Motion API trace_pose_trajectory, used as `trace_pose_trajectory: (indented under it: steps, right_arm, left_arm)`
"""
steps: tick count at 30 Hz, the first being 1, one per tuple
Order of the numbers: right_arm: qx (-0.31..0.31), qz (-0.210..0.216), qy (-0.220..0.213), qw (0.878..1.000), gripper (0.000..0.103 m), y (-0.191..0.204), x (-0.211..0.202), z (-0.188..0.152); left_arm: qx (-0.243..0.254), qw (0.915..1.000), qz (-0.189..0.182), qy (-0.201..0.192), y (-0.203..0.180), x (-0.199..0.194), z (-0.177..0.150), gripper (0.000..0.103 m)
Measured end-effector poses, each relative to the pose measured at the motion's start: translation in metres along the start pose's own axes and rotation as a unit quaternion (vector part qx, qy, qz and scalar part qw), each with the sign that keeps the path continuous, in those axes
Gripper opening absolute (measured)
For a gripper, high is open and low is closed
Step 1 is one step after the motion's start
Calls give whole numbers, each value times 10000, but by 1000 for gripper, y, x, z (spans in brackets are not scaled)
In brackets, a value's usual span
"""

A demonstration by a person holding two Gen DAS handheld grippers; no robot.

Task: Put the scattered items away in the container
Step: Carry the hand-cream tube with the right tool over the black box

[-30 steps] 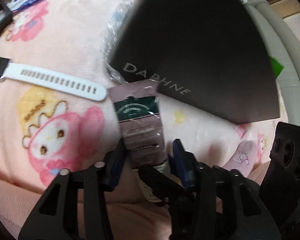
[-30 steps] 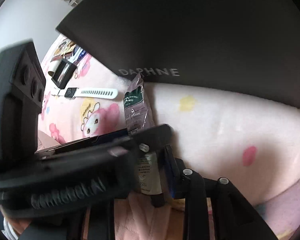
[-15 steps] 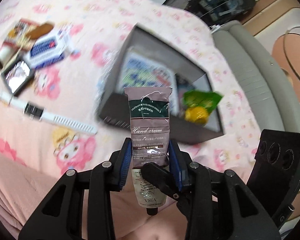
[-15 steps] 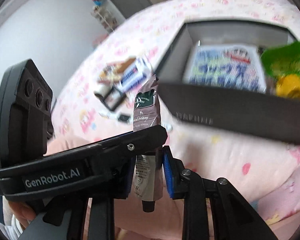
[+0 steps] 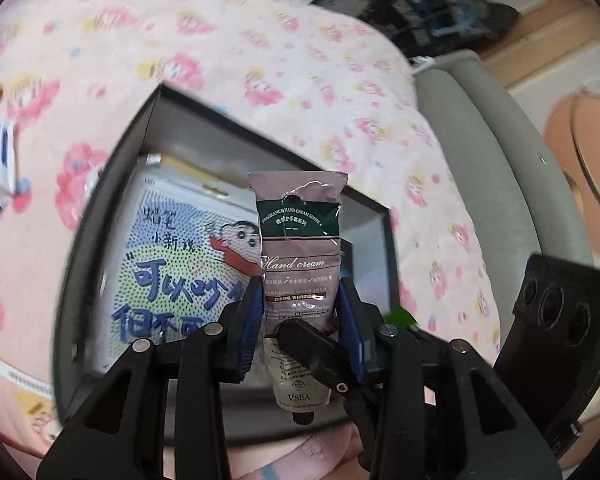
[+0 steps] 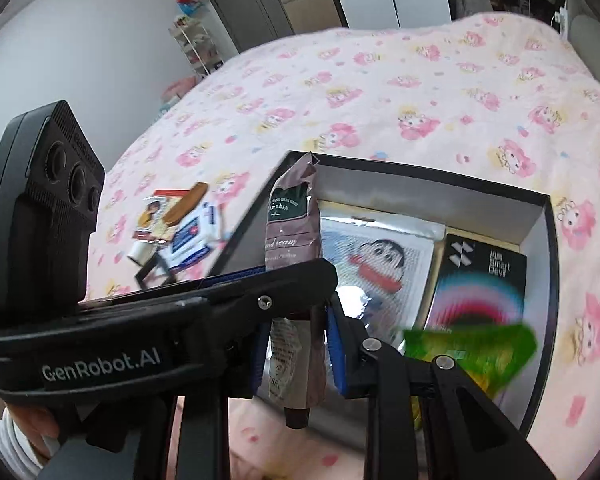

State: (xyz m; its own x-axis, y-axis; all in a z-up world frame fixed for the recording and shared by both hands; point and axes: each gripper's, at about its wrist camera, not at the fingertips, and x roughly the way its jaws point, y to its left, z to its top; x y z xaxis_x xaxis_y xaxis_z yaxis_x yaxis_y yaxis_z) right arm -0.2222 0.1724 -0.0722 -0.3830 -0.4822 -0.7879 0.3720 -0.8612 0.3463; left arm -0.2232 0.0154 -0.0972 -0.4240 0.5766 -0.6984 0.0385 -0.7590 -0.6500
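Observation:
A mauve hand cream tube point(image 5: 298, 248) with a green label stands upright, cap down, gripped by both grippers at once. My left gripper point(image 5: 300, 320) is shut on its middle. My right gripper point(image 6: 296, 344) is shut on it lower down, crossing the left one; the tube also shows in the right wrist view point(image 6: 294, 232). The tube hangs above the near-left part of the open black box point(image 6: 550, 280), which also shows in the left wrist view point(image 5: 112, 184). Inside lie a cartoon-printed packet point(image 5: 172, 264), a dark carton point(image 6: 480, 280) and a green packet point(image 6: 472, 344).
Scattered on the pink cartoon blanket point(image 6: 380, 92) left of the box: a blue-and-white pack point(image 6: 192, 236), a small mirror point(image 6: 154, 276), a snack card point(image 6: 160, 212) and a white roll point(image 6: 138, 252). A grey bed edge point(image 5: 492, 128) runs on the right.
Both grippers have lifted the hand cream tube off the blanket and carried it forward over the open box. The watch and other loose items have slid out of the left view.

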Motion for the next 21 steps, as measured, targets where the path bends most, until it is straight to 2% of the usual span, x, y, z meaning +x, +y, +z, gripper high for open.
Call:
trace_pose_trajectory:
  steps: [4, 7, 10, 13, 15, 21]
  right_arm:
    - [551, 147, 262, 9980, 22, -26, 37, -1]
    - [453, -263, 376, 9979, 22, -28, 46, -5]
    - [571, -324, 366, 9972, 22, -37, 45, -8]
    - [785, -159, 280, 9964, 22, -51, 40, -12]
    - [848, -499, 128, 9951, 22, -58, 28, -17]
    - [1065, -776, -353, 9907, 22, -63, -15, -34]
  left_arm:
    - [-693, 9974, 121, 177, 36, 16, 12, 38]
    - [-747, 9968, 147, 245, 41, 24, 13, 37]
    - [-827, 9960, 250, 214, 43, 23, 13, 37]
    - [-852, 9957, 321, 178, 44, 19, 10, 36]
    - [-789, 9962, 322, 149, 43, 10, 3, 36]
    - [-900, 9944, 132, 530, 12, 31, -24, 34]
